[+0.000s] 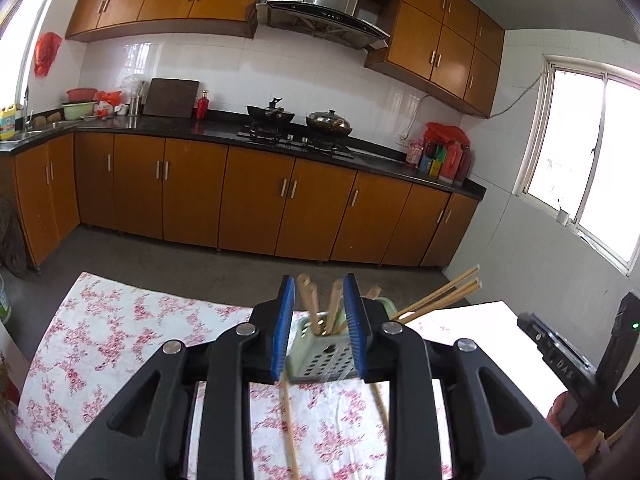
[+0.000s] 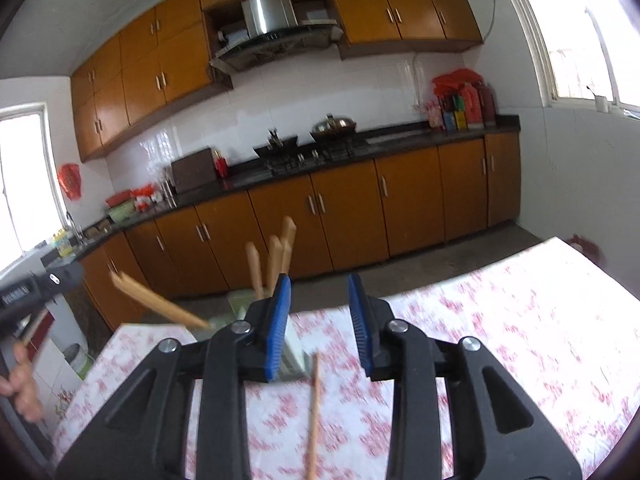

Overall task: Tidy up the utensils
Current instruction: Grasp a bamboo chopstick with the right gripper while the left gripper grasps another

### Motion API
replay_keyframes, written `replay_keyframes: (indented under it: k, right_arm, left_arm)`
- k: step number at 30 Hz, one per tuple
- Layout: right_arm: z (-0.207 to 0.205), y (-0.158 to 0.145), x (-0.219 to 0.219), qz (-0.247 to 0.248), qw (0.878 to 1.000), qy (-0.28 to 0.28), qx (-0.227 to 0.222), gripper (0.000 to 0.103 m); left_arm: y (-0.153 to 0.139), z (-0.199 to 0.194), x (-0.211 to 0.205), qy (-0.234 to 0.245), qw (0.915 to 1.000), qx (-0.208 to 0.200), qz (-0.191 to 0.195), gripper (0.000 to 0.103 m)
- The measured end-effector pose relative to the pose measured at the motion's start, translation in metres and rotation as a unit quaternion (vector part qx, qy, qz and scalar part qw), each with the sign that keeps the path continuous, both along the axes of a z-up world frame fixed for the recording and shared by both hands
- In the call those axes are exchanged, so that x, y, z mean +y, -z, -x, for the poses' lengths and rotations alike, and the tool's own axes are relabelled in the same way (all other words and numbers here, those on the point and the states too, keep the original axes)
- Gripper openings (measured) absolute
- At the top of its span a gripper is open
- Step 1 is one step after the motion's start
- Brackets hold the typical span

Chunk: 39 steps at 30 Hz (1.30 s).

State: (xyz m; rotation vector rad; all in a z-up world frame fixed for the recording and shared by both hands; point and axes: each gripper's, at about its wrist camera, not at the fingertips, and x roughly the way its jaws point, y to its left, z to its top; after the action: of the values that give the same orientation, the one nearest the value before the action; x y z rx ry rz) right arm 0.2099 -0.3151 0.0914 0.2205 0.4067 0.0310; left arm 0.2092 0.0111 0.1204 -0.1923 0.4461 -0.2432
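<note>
A pale green perforated utensil holder (image 1: 324, 354) stands on the flowered tablecloth (image 1: 120, 328), with wooden handles (image 1: 308, 292) upright in it and a bundle of chopsticks (image 1: 440, 294) leaning out to the right. My left gripper (image 1: 319, 292) is open just in front of the holder, with nothing between its blue pads. Two loose chopsticks (image 1: 289, 424) lie on the cloth under it. In the right wrist view the holder (image 2: 240, 304) sits left of my open right gripper (image 2: 319, 292). One chopstick (image 2: 314, 408) lies on the cloth below its jaws.
The table ends just beyond the holder, then bare floor and a run of orange cabinets (image 1: 256, 196) under a dark counter with a stove and pans (image 1: 300, 120). The other gripper (image 1: 560, 348) shows at the right edge. A hand (image 2: 22, 384) is at the left edge.
</note>
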Motion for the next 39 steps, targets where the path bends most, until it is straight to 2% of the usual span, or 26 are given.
replay_keyframes:
  k: [4, 10, 14, 17, 19, 21, 25, 30, 32, 39]
  right_arm:
    - [-0.001, 0.053, -0.003, -0.001, 0.997, -0.012, 0.081, 0.03]
    - [-0.01, 0.133, 0.023, -0.005, 0.979, -0.056, 0.196, 0.03]
    - [-0.012, 0.163, 0.05, 0.007, 0.97, -0.077, 0.231, 0.029]
    - [-0.014, 0.175, 0.067, 0.036, 0.966, -0.082, 0.241, 0.028]
    - [-0.019, 0.18, 0.073, 0.057, 0.963, -0.08, 0.25, 0.022]
    - [-0.022, 0.186, 0.071, 0.061, 0.962, -0.073, 0.256, 0.008]
    - [-0.027, 0.183, 0.049, 0.059, 0.965, -0.051, 0.251, 0.008]
    - [-0.034, 0.182, -0.004, 0.029, 0.965, 0.043, 0.257, 0.008]
    - [-0.033, 0.182, -0.021, 0.021, 0.964, 0.064, 0.259, 0.008]
    - [-0.022, 0.181, -0.037, 0.014, 0.964, 0.067, 0.257, 0.008]
  left_arm:
    - [0.033, 0.006, 0.009, -0.012, 0.9992, 0.031, -0.022, 0.027]
    - [0.109, -0.005, 0.017, -0.023, 0.9905, 0.125, -0.054, 0.027]
    - [0.146, -0.004, 0.021, -0.02, 0.9843, 0.166, -0.057, 0.027]
    - [0.159, -0.002, 0.023, -0.013, 0.9822, 0.179, -0.055, 0.027]
    - [0.164, -0.001, 0.021, -0.007, 0.9814, 0.184, -0.055, 0.027]
    - [0.169, 0.001, 0.018, -0.001, 0.9811, 0.186, -0.055, 0.031]
    - [0.174, 0.002, 0.008, 0.017, 0.9803, 0.189, -0.056, 0.035]
    - [0.188, 0.001, -0.009, 0.042, 0.9766, 0.203, -0.057, 0.036]
    - [0.194, 0.0, -0.018, 0.051, 0.9744, 0.21, -0.062, 0.037]
    - [0.213, -0.006, -0.041, 0.053, 0.9667, 0.229, -0.102, 0.037]
